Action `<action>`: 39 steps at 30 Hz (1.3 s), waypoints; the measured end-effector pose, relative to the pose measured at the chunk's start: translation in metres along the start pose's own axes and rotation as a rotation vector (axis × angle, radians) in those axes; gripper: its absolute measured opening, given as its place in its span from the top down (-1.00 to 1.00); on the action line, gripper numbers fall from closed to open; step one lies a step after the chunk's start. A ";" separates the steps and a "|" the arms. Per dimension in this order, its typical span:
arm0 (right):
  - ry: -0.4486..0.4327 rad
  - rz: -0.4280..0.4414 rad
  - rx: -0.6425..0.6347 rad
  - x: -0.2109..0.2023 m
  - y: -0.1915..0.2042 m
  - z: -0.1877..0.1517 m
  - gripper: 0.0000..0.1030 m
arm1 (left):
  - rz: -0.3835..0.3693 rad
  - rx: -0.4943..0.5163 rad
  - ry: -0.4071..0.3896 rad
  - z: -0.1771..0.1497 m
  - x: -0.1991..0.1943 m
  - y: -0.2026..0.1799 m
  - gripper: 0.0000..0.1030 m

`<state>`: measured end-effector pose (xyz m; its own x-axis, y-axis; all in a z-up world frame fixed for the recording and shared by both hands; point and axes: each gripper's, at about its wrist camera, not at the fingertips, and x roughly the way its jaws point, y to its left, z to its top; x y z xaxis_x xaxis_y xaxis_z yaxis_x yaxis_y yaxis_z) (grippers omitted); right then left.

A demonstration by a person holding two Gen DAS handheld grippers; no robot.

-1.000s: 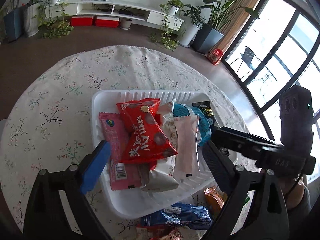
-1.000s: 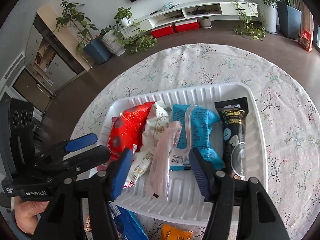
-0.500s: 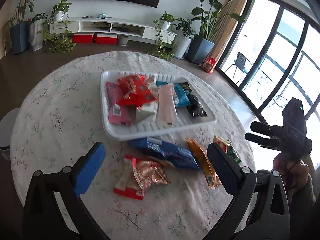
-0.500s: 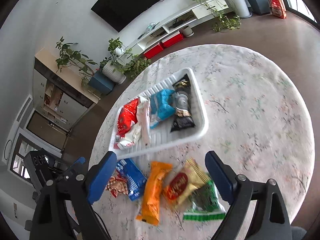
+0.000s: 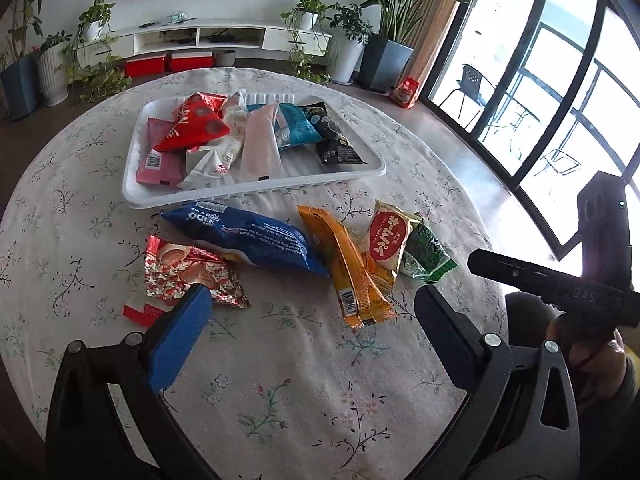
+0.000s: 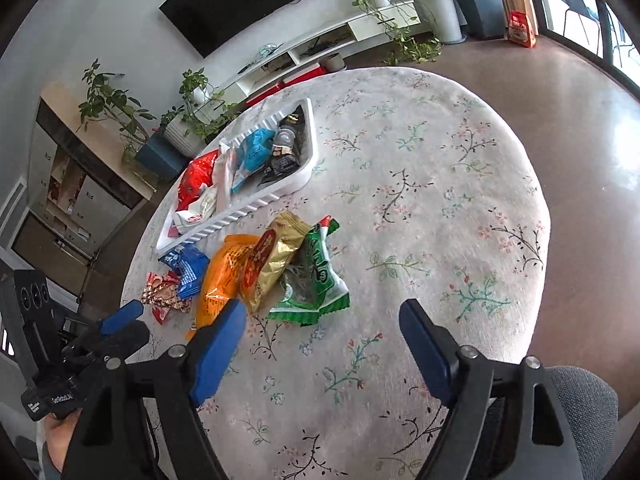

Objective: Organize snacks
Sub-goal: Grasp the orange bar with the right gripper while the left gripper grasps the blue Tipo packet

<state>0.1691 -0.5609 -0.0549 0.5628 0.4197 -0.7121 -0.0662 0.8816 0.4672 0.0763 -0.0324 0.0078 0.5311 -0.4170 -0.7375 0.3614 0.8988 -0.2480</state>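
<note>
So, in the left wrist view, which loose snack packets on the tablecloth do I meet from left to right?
Red foil packet → blue packet → orange packet → cream packet with red label → green packet.

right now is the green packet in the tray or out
Out. The green packet lies on the tablecloth, beside the gold packet, apart from the white tray.

Daylight is being thrown in from the windows, which are being blown out to white at the right edge of the left view. The worktop is being lit evenly, and only soft, faint shadows are being cast under the packets. Glare is being reflected off the floor in the right view. Straight lines are being bent strongly toward the rims, and the corners are being darkened. The fingers are being rendered slightly soft.
</note>
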 end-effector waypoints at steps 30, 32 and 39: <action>0.283 -0.052 -0.289 0.109 0.098 0.016 0.26 | 0.050 0.107 0.010 0.022 -0.009 0.061 -0.98; 0.284 -0.050 -0.293 0.112 0.098 0.018 0.32 | 0.042 0.213 0.045 0.035 -0.001 0.052 -0.98; 0.287 -0.023 -0.285 0.112 0.094 0.019 0.41 | 0.009 0.705 0.218 0.057 0.045 0.020 -0.96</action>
<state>0.2416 -0.4354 -0.0811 0.3166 0.4066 -0.8570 -0.3049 0.8991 0.3140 0.1507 -0.0409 0.0057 0.3985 -0.3083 -0.8638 0.8035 0.5715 0.1667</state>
